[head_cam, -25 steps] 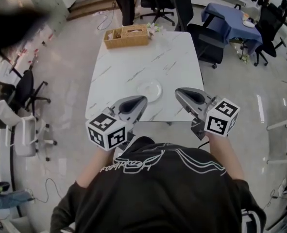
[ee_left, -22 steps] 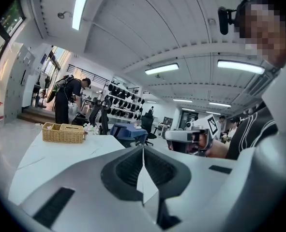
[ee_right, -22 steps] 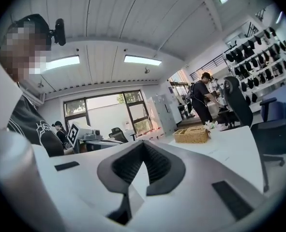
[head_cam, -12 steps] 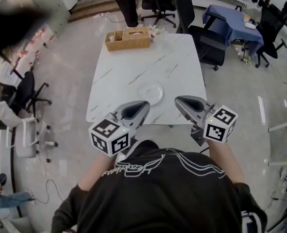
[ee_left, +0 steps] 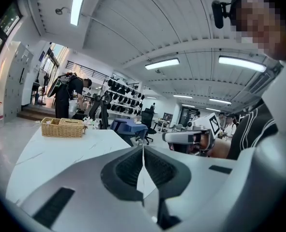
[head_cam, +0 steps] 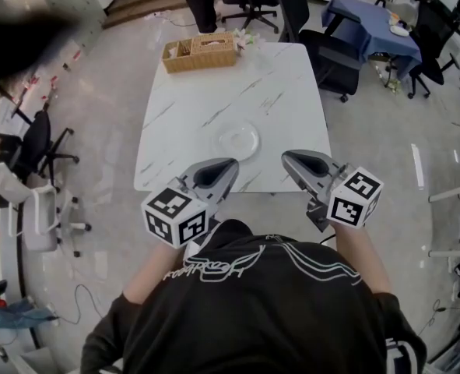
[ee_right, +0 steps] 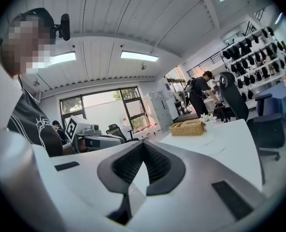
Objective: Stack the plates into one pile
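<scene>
Where the plates lie: clear round glass plates [head_cam: 238, 141] sit on the near half of the white, grey-veined marble tabletop [head_cam: 214, 84]. I see glass in one spot only and cannot tell how many plates are in it.
Left tongs [head_cam: 233, 164]: closed pad to pad, with nothing between them.
Right tongs [head_cam: 286, 157]: also pressed fully together and empty.
Posture: both tongs hang over the near edge of the tabletop, pointing away from me and close to level. Neither touches the glass.
Bearing: the plates lie ahead of the tongs and between their two lines. They are just beyond the left tip and off to the left of the right one.
Long axis: none, since the plates are round. Any part of the rim serves equally.
Nearer hand: the left, by my judgement.
Gripper views: neither shows the plates. The tongs' own bodies cover the near tabletop.
Other stock: a woven wicker basket [head_cam: 200, 53] stands at the far edge, well apart from the plates.
Task standing: I see no stray plate elsewhere on the tabletop, so I judge the pile made or nearly so.
Next move calls for: opening the tongs before any grip on the rim.
Risk: the thin clear rim lies low and is hard for me to see.
</scene>
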Demonstrator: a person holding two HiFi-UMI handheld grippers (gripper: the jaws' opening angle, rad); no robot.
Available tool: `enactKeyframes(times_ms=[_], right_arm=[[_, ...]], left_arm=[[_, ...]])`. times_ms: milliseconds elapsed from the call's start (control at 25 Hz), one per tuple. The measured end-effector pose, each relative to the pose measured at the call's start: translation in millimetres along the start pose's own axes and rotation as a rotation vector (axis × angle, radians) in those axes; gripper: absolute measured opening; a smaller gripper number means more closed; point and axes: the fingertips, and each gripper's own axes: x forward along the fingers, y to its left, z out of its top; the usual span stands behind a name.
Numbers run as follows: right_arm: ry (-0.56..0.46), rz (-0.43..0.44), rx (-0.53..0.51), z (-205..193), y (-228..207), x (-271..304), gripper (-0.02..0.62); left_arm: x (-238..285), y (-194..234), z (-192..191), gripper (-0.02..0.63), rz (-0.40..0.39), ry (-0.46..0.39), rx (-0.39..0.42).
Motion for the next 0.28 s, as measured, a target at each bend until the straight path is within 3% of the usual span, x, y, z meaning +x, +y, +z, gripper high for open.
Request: enactKeyframes(times_ms=[280], right_arm=[[0.004, -0.018, 0.013, -7.6, -5.5, 4.0, 0.026]], left_arm=[[4.1, 9.8, -6.0, 0.030, -0.002, 0.004, -0.009]])
